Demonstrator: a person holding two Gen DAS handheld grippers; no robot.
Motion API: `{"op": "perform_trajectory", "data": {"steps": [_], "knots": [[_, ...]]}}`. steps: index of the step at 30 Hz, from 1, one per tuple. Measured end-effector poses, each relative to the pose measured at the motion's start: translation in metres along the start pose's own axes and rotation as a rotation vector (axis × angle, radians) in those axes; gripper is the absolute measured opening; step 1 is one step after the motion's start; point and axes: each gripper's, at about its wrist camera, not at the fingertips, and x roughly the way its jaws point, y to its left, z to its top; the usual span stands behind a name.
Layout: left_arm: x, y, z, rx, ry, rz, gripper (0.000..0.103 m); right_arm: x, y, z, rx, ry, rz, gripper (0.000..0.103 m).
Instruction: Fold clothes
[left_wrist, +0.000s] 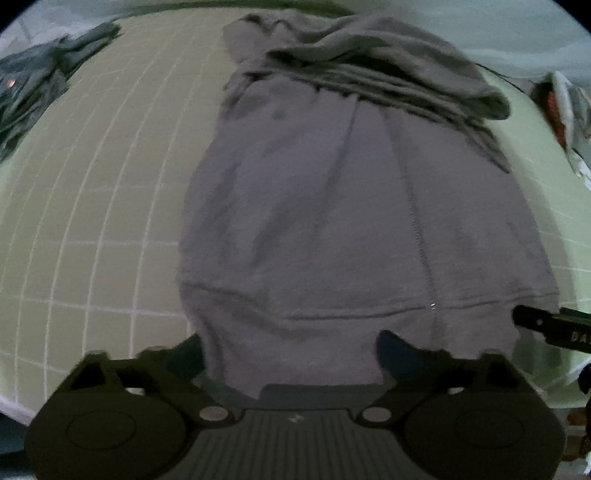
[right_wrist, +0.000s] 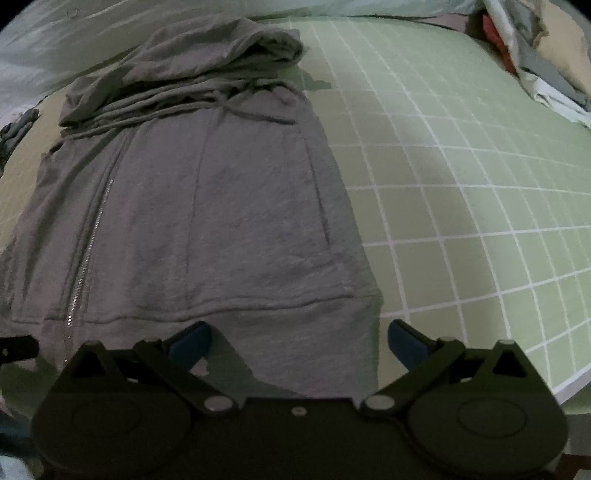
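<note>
A grey zip-up hoodie (left_wrist: 332, 221) lies flat on a green gridded mat (left_wrist: 92, 184), its hood bunched at the far end and its hem toward me. My left gripper (left_wrist: 291, 350) stands open over the hem's left part, with cloth between its fingers and the pads apart. In the right wrist view the hoodie (right_wrist: 207, 206) shows its zipper (right_wrist: 88, 251) at the left. Over the hem's right corner my right gripper (right_wrist: 297, 341) is open, its left finger on cloth and its right finger over the mat (right_wrist: 461, 184). The right gripper's tip (left_wrist: 546, 325) shows at the left view's right edge.
A dark garment (left_wrist: 33, 88) lies at the mat's far left. A pile of mixed clothes (right_wrist: 546, 55) sits at the far right. Pale bedding (right_wrist: 55, 44) runs behind the mat. The mat's near right edge (right_wrist: 576, 384) is close to my right gripper.
</note>
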Motion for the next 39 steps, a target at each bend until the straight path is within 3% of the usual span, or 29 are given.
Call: {"op": "perform_trajectory", "data": {"steps": [1,3,4,5,6,8,10,15,23,26,30,32,34,36,37,39], "knots": [[-0.001,-0.001,0.003,0.006,-0.003,0.002,0.073,-0.001,0.001,0.000,-0.009,0.004,0.008,0.099],[-0.004,0.003,0.010,0.001,-0.003,0.002,0.049,-0.006,0.005,0.001,-0.030,-0.012,0.018,0.081],[-0.004,0.006,0.013,-0.016,-0.002,-0.006,0.040,-0.009,0.006,0.002,-0.040,-0.023,0.025,0.063],[-0.003,0.010,0.017,-0.046,0.004,-0.027,0.025,-0.010,0.006,0.003,-0.037,-0.025,0.047,0.052],[-0.003,0.014,0.021,-0.076,0.008,-0.049,0.021,-0.011,0.004,0.005,-0.031,-0.024,0.073,0.048],[-0.004,0.022,0.027,-0.130,0.004,-0.094,0.016,-0.012,0.002,0.009,-0.018,-0.023,0.125,0.022],[-0.008,0.029,0.035,-0.181,-0.014,-0.139,0.013,-0.013,-0.003,0.015,0.017,-0.029,0.180,0.018],[-0.031,0.037,0.068,-0.249,-0.113,-0.220,0.012,-0.032,-0.010,0.042,0.086,-0.130,0.269,0.017],[-0.063,0.050,0.152,-0.334,-0.325,-0.288,0.012,-0.045,-0.023,0.135,0.261,-0.269,0.413,0.017],[-0.060,0.053,0.186,-0.345,-0.372,-0.289,0.013,-0.042,-0.020,0.169,0.279,-0.321,0.416,0.018],[-0.019,0.052,0.219,-0.350,-0.331,-0.217,0.018,-0.017,-0.013,0.204,0.266,-0.334,0.347,0.028],[0.001,0.054,0.228,-0.376,-0.283,-0.201,0.019,0.004,-0.006,0.215,0.234,-0.300,0.287,0.045],[0.010,0.057,0.226,-0.414,-0.251,-0.227,0.025,0.018,-0.004,0.219,0.227,-0.241,0.264,0.047],[0.012,0.060,0.221,-0.446,-0.234,-0.262,0.040,0.022,-0.006,0.216,0.244,-0.203,0.269,0.052],[0.011,0.060,0.219,-0.440,-0.224,-0.265,0.042,0.021,-0.007,0.213,0.254,-0.191,0.273,0.060],[0.005,0.060,0.210,-0.409,-0.219,-0.264,0.043,0.021,-0.011,0.207,0.273,-0.164,0.287,0.064]]}}
